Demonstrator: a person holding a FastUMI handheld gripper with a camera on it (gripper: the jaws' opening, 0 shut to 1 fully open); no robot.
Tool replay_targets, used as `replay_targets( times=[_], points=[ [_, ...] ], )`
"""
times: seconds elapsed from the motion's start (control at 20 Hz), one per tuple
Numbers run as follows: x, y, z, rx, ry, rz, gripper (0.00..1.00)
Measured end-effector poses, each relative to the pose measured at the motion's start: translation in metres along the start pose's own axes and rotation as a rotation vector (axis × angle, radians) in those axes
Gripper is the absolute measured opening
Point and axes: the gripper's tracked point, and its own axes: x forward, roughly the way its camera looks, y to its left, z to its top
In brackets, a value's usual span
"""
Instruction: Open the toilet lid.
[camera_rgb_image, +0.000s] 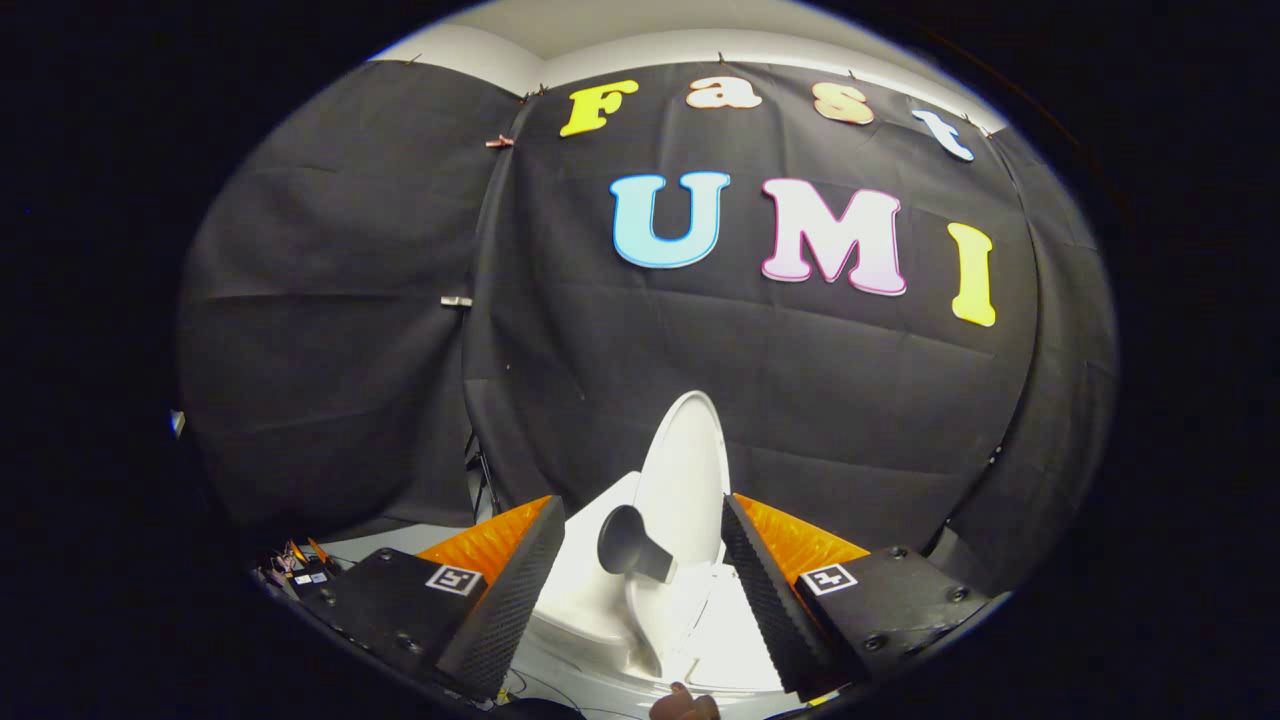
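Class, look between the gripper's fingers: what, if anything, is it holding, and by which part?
Nothing. The gripper is open; the raised toilet lid stands between and beyond its fingers, touching neither.

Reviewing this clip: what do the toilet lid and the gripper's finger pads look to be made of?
The toilet lid, raised upright just ahead of the open gripper, looks like smooth white plastic, though glazed ceramic can't be ruled out: it is glossy and thin-edged. The finger pads look like black rubber or foam, matte with a fine ribbed texture, on orange, likely plastic backing.
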Motion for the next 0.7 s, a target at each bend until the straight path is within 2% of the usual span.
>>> replay_targets(
  times=[0.4,0.7],
  points=[
    [-0.085,-0.062,0.062,0.025,-0.117,0.014,0.99],
    [-0.159,-0.135,0.085,0.029,-0.186,-0.071,0.99]
  ],
)
